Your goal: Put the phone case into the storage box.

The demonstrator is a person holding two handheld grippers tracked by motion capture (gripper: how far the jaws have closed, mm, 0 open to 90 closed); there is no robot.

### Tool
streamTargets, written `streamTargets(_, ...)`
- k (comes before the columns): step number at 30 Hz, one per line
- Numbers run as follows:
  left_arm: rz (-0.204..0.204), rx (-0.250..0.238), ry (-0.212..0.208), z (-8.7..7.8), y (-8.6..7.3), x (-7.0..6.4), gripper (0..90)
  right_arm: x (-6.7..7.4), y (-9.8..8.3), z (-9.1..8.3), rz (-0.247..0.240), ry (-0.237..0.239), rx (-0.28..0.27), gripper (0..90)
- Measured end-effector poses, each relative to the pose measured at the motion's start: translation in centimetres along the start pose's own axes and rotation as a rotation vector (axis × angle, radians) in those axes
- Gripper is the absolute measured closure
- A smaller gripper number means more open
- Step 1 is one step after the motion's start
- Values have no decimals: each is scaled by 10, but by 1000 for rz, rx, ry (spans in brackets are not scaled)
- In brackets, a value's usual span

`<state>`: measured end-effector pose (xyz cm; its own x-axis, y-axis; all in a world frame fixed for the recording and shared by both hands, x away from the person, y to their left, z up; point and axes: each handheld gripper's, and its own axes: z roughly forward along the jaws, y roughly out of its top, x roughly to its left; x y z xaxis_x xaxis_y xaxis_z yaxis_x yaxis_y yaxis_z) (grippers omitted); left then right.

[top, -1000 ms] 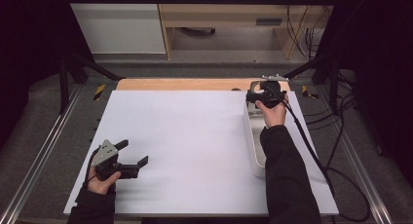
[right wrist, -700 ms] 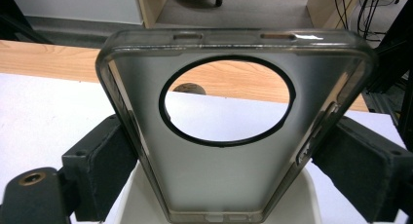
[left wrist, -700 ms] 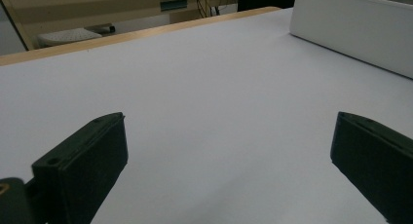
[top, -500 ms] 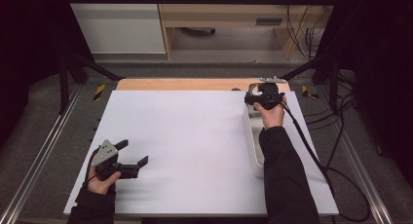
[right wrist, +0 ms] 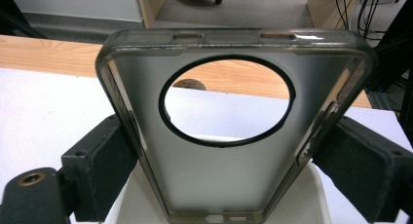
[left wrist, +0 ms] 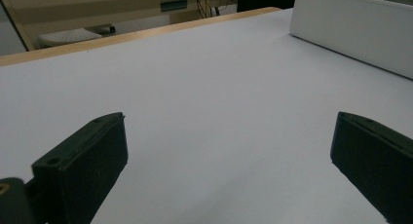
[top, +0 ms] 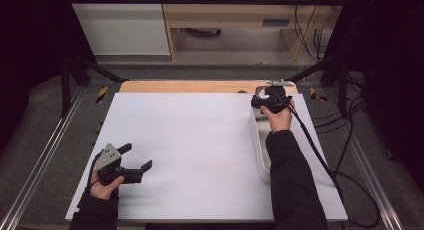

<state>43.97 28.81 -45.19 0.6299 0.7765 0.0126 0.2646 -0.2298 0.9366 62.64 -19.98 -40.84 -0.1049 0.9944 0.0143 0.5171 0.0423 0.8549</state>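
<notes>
— Clear, slightly smoky plastic was what you had between the jaws of your right gripper: a phone case, pinched across its two long sides, standing on end with the big round camera hole toward the top. Were you already lifting it?

— You held it just above the far end of the white tray at the right of the table, so I judged the pick as done: the case was gripped and off the tray, or very nearly. What you had left was to carry it over and set it down or fit it to something; nothing on the sheet showed where.

— And your other hand?

— Your left gripper rested near the front left corner, jaws spread wide with nothing between them. Ahead of it lay bare sheet, with the tray's long wall off at the right.

— What was under all this?

— You worked on a white sheet covering most of a wooden table, whose far edge showed as a tan strip. Metal rails ran along both sides, cables trailed at your right, and beyond stood pale cabinets and a wooden desk.
</notes>
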Motion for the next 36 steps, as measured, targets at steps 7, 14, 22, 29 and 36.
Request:
streamTargets(7, -1, 0, 0, 0, 0, 0, 0, 0, 1, -2, 7, 15, -22, 70)
streamTargets(14, 2, 1, -1, 0, 0, 0, 0, 0, 2, -4, -23, 26, -25, 29)
streamTargets(22, 2, 0, -2, 0, 0, 0, 0, -4, 8, -15, -28, 46, -88, 19)
streamTargets(29, 2, -2, -3, 0, 0, 0, 0, -1, 15, -30, -57, 84, -131, 14)
streamTargets(36, 5, -3, -8, 0, 0, -1, 0, 5, 20, -52, -78, 159, -164, 16)
